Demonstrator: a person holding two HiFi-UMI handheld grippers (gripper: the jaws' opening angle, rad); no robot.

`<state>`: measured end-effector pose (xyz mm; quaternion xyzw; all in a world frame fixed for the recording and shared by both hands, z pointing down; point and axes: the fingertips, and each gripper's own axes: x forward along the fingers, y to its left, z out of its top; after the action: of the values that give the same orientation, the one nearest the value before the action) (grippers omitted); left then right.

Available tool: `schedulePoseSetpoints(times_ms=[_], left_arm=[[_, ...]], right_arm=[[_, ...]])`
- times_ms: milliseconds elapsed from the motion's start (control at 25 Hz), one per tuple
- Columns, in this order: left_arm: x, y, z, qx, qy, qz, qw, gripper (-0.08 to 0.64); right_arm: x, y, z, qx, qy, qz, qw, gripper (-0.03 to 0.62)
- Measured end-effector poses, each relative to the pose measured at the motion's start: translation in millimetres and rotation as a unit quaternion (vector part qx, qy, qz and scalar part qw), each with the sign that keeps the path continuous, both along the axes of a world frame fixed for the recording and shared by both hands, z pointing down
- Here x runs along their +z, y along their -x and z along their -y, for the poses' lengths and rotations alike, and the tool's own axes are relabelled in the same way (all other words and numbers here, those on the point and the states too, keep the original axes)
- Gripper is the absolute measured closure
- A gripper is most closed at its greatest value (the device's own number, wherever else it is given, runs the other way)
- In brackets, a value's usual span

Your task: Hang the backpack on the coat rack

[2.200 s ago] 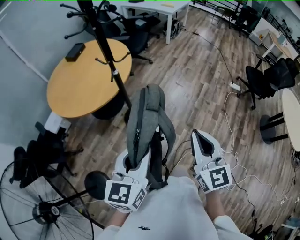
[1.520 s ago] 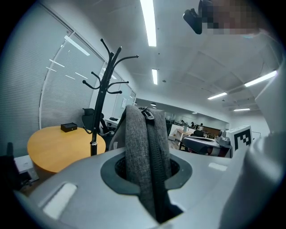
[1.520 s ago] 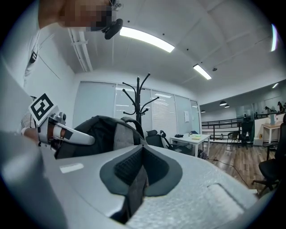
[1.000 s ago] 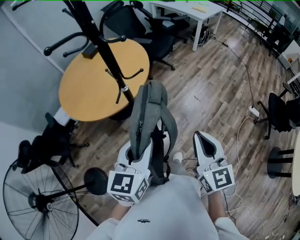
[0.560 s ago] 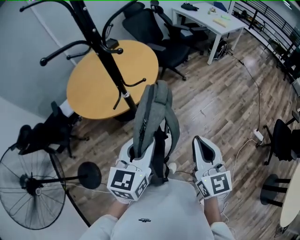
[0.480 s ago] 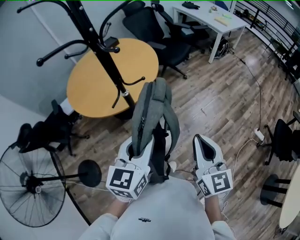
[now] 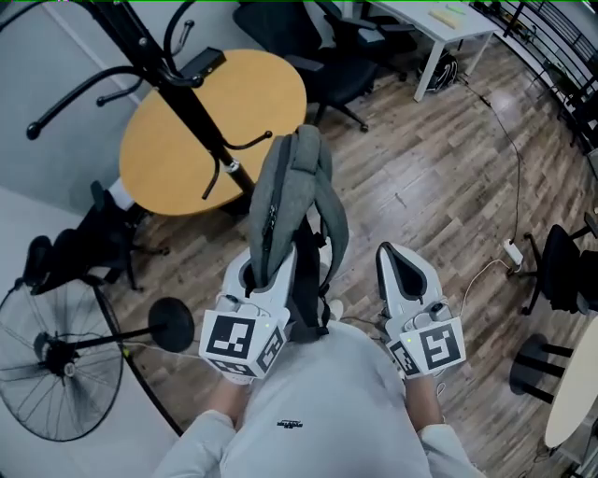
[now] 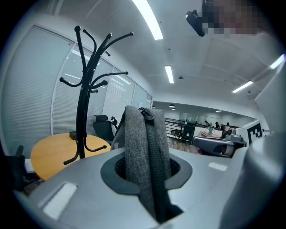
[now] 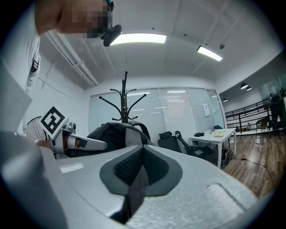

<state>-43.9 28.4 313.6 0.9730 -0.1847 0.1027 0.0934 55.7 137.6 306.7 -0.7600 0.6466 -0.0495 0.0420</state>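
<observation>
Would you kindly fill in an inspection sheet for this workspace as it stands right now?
Surface: wooden floor; no workbench in use.
Job's things: grey backpack held upright in front of the person; black coat rack just ahead, backpack not yet on a hook.
Clutter: dark device on the round table; fan at lower left.
Grippers: left gripper shut on the backpack; right gripper shut, empty.
Cables: cable crosses the floor to a power strip.
Surroundings: black office chairs, white desk.

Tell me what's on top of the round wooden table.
One flat black item lies near the far edge of the round table; what it is cannot be told. The coat rack crosses in front, covering a strip of the tabletop.
</observation>
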Motion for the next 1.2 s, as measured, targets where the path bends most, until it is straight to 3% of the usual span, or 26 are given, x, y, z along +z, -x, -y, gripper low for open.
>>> schedulePoseSetpoints(times_ms=[280, 480, 680, 1200], left_arm=[[2, -29, 19, -0.005, 0.013, -0.008, 0.9999, 0.456], [5, -55, 44, -0.009, 0.013, -0.015, 0.9998, 0.456], [10, -86, 73, -0.009, 0.020, -0.018, 0.9996, 0.457], [14, -157, 146, -0.016, 0.031, -0.025, 0.9991, 0.457]], right_arm=[[3, -26, 18, -0.006, 0.014, 0.003, 1.000, 0.592], [0, -54, 51, -0.020, 0.019, -0.005, 1.000, 0.591], [5, -90, 90, -0.024, 0.029, 0.018, 0.999, 0.591], [-8, -156, 192, -0.058, 0.019, 0.004, 0.998, 0.592]])
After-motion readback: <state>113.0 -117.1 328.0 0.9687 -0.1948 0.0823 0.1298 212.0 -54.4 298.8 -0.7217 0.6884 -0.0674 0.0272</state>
